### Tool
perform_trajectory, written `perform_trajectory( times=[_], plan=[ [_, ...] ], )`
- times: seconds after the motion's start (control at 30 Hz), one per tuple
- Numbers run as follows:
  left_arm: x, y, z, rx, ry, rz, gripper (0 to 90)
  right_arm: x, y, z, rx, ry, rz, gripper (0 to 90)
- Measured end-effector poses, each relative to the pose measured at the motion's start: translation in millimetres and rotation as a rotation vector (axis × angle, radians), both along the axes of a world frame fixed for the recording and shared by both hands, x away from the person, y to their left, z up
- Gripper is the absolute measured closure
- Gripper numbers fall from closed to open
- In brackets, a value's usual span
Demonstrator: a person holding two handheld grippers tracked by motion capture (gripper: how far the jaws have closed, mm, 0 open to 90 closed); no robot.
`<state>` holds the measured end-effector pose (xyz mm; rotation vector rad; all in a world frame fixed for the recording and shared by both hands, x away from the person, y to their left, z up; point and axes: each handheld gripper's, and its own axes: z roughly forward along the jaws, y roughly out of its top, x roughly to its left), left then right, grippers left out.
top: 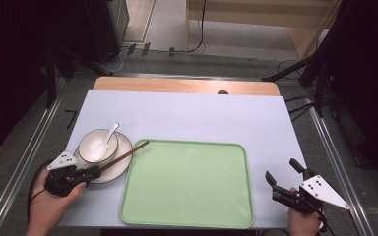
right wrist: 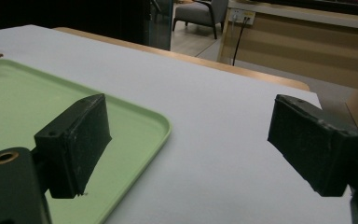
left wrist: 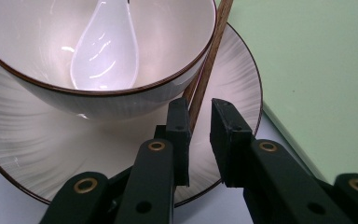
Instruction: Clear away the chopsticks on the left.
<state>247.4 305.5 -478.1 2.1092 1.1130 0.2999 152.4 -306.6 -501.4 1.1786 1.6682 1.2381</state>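
Chopstick (top: 126, 155) lies across the plate (top: 119, 169) rim beside the bowl (top: 97, 144), tip over the tray (top: 187, 216) edge. Left gripper (top: 94, 170) jaws stand narrowly apart around its near end, left pad touching. Right gripper (top: 282, 170) jaws are wide, empty.

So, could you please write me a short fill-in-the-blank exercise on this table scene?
1. The white spoon rests inside the ____.
2. The bowl stands on a ____.
3. The chopsticks lean from the plate onto the ____ tray.
4. The right tool has its jaws wide ____.

Missing words: bowl; plate; green; open
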Motion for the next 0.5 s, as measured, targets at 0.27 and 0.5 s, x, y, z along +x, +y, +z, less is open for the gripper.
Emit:
perform_trajectory(
  times=[0.27,0.5],
  plan=[
    [-0.7,-1.4,0.3,0.015,-0.007,-0.004,77.5,-0.1,-0.5,-0.2,0.002,0.002,-0.003,13.3],
    [-0.9,-1.8,-1.2,0.028,0.006,-0.008,77.3,0.1,-0.3,-0.3,0.002,0.002,-0.003,13.3]
  ],
)
